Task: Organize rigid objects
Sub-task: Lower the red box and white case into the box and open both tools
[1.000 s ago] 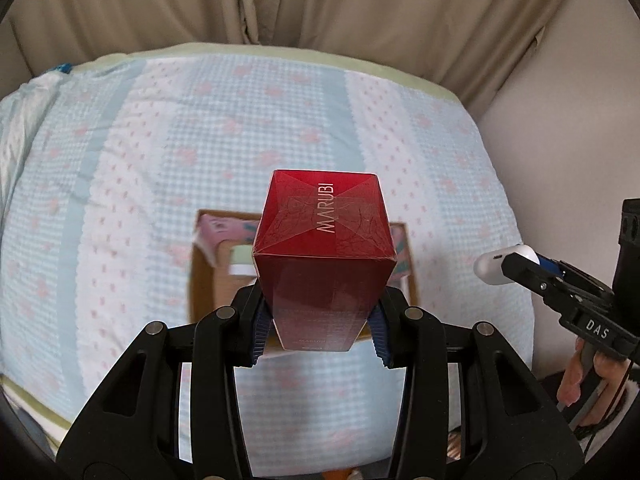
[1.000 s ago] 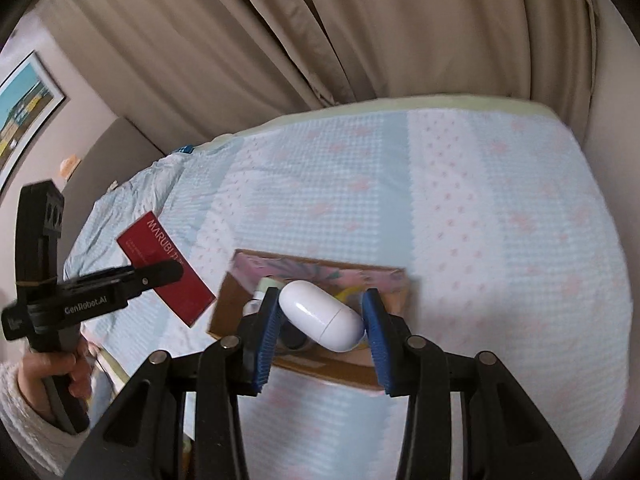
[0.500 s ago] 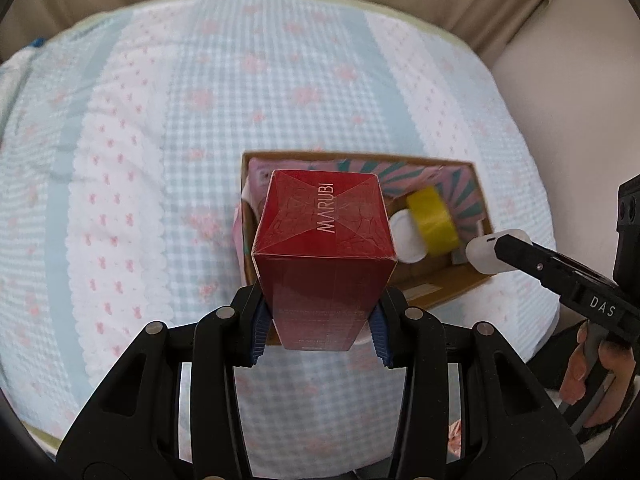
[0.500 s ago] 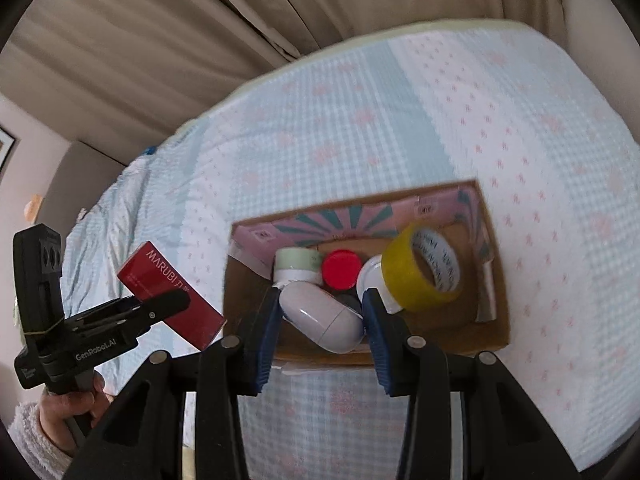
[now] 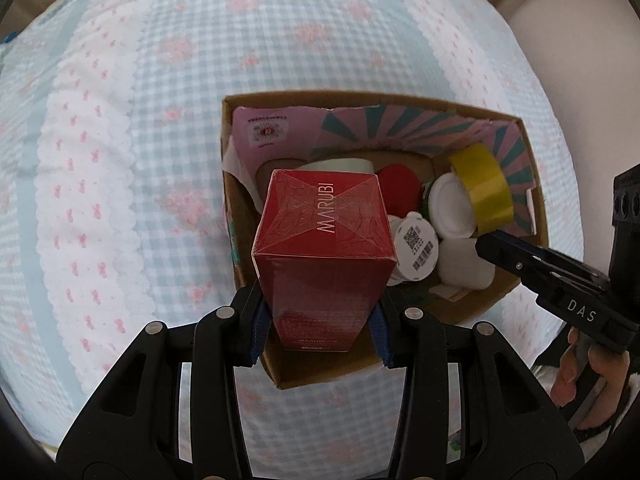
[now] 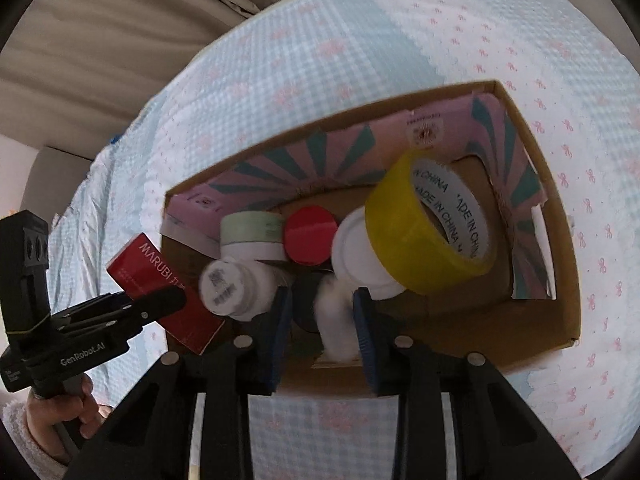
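Note:
My left gripper is shut on a red MARUBI box and holds it over the left end of the cardboard box. It also shows in the right wrist view. My right gripper sits inside the cardboard box with the white oval case between its pads; the case is blurred and touches only one pad, so the grip is unclear. The case also shows in the left wrist view.
The box holds a yellow tape roll, a red cap, white jars, a green-lidded jar and a white bottle. It lies on a checked bedspread. Curtains hang behind.
Both grippers have come down toward the cardboard box. The right gripper has lowered the white case into the box; the red box now hangs over the box's left end.

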Action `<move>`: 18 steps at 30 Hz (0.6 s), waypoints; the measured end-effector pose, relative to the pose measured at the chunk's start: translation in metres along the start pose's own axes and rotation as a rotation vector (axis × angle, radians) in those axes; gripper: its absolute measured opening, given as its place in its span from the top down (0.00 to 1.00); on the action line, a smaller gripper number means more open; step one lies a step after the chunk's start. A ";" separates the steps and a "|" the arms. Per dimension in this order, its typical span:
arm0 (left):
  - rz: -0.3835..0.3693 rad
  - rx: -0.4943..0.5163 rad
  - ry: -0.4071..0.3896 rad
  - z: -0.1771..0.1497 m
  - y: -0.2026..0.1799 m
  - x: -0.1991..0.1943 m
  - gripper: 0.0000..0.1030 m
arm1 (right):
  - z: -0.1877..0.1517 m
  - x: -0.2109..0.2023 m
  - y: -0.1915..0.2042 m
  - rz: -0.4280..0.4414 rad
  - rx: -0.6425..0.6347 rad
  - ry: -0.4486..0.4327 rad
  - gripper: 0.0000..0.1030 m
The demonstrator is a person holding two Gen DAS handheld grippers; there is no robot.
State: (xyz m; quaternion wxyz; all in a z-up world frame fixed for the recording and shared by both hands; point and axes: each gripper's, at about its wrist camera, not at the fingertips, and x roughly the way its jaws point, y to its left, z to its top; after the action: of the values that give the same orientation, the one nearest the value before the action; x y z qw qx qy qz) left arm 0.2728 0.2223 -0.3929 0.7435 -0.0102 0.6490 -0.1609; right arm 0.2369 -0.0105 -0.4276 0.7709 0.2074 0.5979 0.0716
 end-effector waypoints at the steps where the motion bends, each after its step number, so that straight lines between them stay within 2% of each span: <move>1: 0.004 0.013 0.003 0.001 -0.002 0.001 0.63 | 0.000 0.001 0.000 -0.009 -0.008 0.002 0.72; 4: 0.032 0.028 0.015 0.002 -0.006 0.003 0.60 | 0.001 0.000 -0.001 0.000 -0.011 -0.005 0.72; 5: 0.030 0.031 0.017 0.002 -0.007 0.004 0.48 | 0.001 -0.001 0.000 0.005 -0.009 -0.012 0.72; 6: 0.012 0.032 0.012 0.001 -0.009 0.002 0.17 | 0.001 -0.002 0.000 0.013 -0.002 -0.015 0.71; 7: -0.055 0.034 0.005 0.001 -0.010 0.000 0.01 | 0.001 -0.001 -0.002 0.019 0.011 -0.013 0.64; 8: -0.064 0.035 -0.005 -0.001 -0.013 -0.002 0.00 | 0.001 0.000 -0.002 0.018 0.021 -0.010 0.50; 9: -0.036 0.048 -0.009 -0.001 -0.016 -0.003 0.00 | 0.000 0.001 -0.004 0.013 0.035 -0.009 0.42; 10: -0.023 0.059 -0.007 -0.002 -0.018 -0.003 0.00 | 0.000 0.001 -0.006 0.000 0.047 -0.010 0.24; 11: -0.019 0.069 -0.013 -0.004 -0.019 -0.003 0.00 | -0.001 0.001 -0.007 -0.010 0.052 -0.015 0.14; 18: -0.032 0.035 -0.043 -0.010 -0.019 -0.014 0.00 | -0.006 -0.011 -0.013 -0.041 0.082 -0.017 0.08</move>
State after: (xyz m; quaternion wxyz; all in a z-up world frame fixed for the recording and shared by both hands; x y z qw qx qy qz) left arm 0.2577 0.2099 -0.3762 0.7546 -0.0108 0.6298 -0.1840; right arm 0.2266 -0.0248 -0.4247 0.7680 0.2272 0.5980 0.0295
